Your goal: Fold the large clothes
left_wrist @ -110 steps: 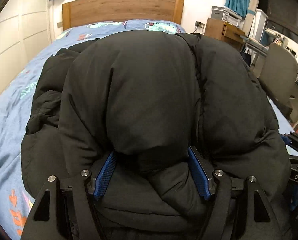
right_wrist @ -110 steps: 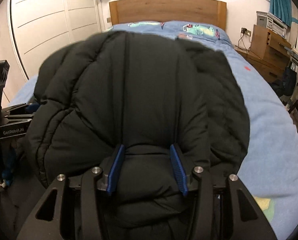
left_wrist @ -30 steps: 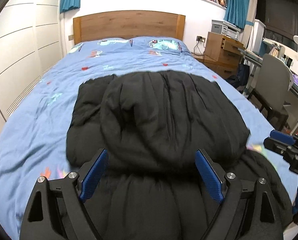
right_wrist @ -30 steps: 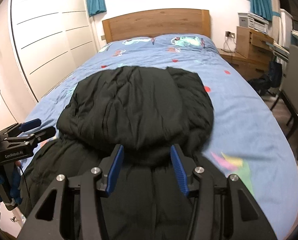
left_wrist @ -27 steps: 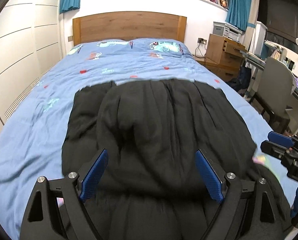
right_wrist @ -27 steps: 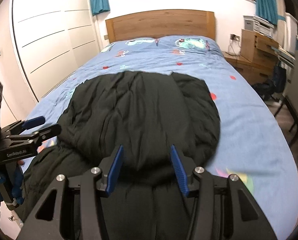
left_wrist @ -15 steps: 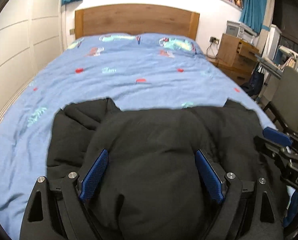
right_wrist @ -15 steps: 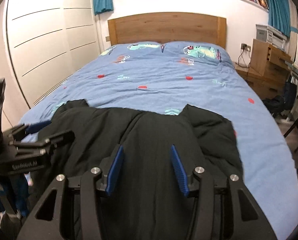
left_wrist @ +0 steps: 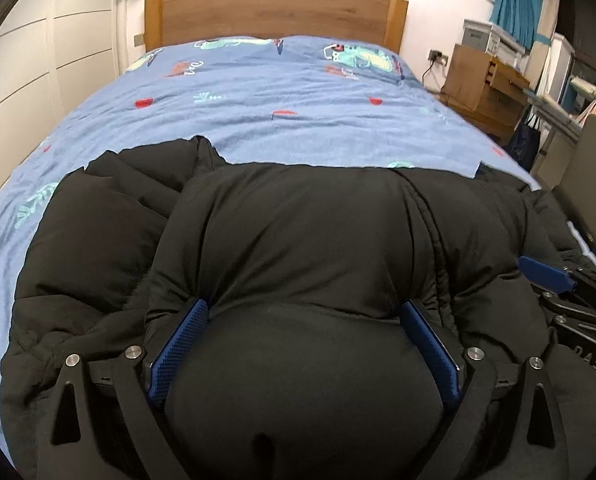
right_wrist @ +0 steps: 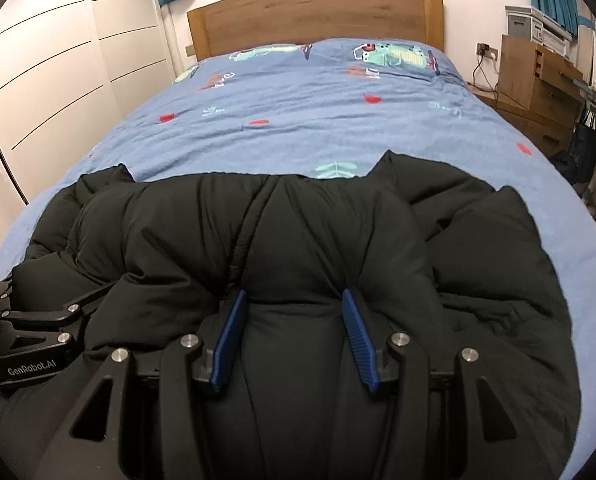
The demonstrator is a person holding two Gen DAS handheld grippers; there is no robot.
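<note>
A large black puffer jacket (left_wrist: 298, 240) lies bunched on the near end of the blue bed (left_wrist: 282, 96); it also fills the lower half of the right wrist view (right_wrist: 317, 232). My left gripper (left_wrist: 303, 320) stands wide, with a thick roll of the jacket bulging between its blue pads. My right gripper (right_wrist: 294, 312) stands narrower, with a fold of the jacket between its pads. The right gripper's body shows at the right edge of the left wrist view (left_wrist: 569, 304); the left one shows at the left edge of the right wrist view (right_wrist: 38, 332).
A wooden headboard (right_wrist: 317, 12) stands at the far end. White wardrobe doors (right_wrist: 58, 80) run along the left. A wooden nightstand (right_wrist: 537, 84) and a desk with a chair (left_wrist: 593, 152) stand on the right. The blue patterned duvet (right_wrist: 317, 112) stretches beyond the jacket.
Both grippers came down and pressed into the jacket. The jacket's far edge moved nearer to me, so more blue duvet shows. The left gripper's jaws stand wider than 3.7 s ago.
</note>
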